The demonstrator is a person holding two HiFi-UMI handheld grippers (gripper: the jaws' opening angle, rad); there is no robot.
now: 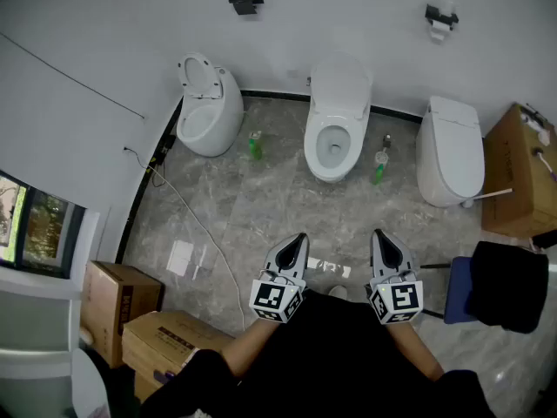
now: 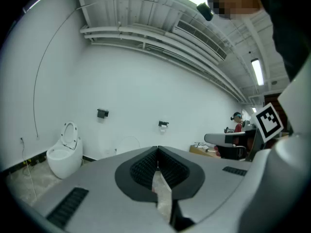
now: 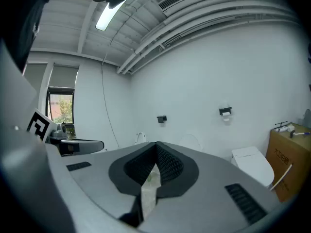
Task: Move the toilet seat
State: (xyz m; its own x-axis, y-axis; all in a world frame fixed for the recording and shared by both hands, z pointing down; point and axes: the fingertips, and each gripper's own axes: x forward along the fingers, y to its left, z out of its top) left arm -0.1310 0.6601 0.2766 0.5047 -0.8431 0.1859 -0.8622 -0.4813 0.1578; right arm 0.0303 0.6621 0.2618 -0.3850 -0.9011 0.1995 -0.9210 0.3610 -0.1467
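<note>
Standing well back from the row of three toilets, I judge the task not yet begun. My left gripper [image 1: 297, 240] has its jaws pressed together on nothing. My right gripper [image 1: 382, 238] is the same, closed and empty. Both are held out in front of me, far from any bowl.

The middle toilet [image 1: 336, 120] lies straight ahead, with its lid up against the wall and the toilet seat [image 1: 333, 149] lying down around the open bowl. I take that seat as my target, though I cannot tell for sure. The left toilet [image 1: 209, 104] has its seat raised, and the right toilet [image 1: 452, 151] is closed under its lid.

Next I need to walk forward, spread one pair of jaws, get them over the seat's front edge and swing it on its hinge. The rim looks smooth and glossy, so I expect a slippery hold.

The floor [image 1: 261, 203] is grey marbled tile. A white cable [image 1: 204, 232] trails across it from the left wall, something to step over. A green bottle [image 1: 254, 144] stands between the left and middle toilets, and a second bottle [image 1: 379, 168] stands just right of the middle one. Cardboard boxes [image 1: 130, 316] sit at my left, another box [image 1: 520, 172] stands by the right toilet, and a chair [image 1: 509, 290] draped in dark cloth is at my right. The walls are plain white.
</note>
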